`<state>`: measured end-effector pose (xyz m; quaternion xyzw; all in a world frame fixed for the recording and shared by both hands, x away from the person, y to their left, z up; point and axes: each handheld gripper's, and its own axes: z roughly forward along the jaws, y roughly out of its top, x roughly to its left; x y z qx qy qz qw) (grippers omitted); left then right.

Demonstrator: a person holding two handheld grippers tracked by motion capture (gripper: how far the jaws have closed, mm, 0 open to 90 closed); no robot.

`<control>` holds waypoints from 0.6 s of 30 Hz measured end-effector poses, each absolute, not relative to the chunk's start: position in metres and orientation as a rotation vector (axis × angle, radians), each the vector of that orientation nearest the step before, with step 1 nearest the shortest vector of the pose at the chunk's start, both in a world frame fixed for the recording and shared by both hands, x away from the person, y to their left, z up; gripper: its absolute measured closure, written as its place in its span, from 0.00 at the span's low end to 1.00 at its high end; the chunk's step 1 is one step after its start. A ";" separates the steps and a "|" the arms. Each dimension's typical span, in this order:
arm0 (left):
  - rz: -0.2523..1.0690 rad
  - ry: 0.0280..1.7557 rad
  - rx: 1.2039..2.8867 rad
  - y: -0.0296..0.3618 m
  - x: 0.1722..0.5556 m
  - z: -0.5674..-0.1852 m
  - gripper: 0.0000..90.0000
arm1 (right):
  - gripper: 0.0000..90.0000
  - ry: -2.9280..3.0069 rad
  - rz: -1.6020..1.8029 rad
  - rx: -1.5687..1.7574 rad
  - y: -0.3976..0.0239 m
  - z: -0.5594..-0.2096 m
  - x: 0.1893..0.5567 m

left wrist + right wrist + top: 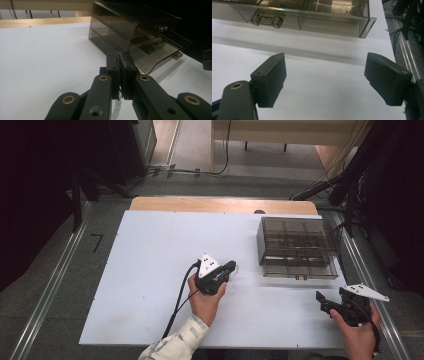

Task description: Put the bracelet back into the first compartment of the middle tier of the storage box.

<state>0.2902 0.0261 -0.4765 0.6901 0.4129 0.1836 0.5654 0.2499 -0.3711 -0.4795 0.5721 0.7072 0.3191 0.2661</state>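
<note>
Left gripper (119, 75): fingers clamped on a translucent bead string (116, 106), held over the worktop (150, 270) near the smoked organizer box (295, 247). Right gripper (324, 77): fingers apart, before the box's latch (265, 20).

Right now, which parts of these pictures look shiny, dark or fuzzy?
High view: the white table is evenly lit and the room's edges go black. Left gripper view: the smoky plastic box is sharp, while the near parts of the left gripper blur. Right gripper view: the box's top edge glares rainbow and casts a soft shadow.
</note>
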 end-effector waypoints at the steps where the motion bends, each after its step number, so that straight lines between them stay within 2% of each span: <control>1: 0.431 0.968 1.621 0.025 0.290 -0.476 0.98 | 0.18 1.910 0.861 1.545 -0.371 -0.480 0.250; 18: 0.425 0.931 1.618 0.009 0.295 -0.474 0.98 | 0.18 1.913 0.858 1.550 -0.371 -0.480 0.250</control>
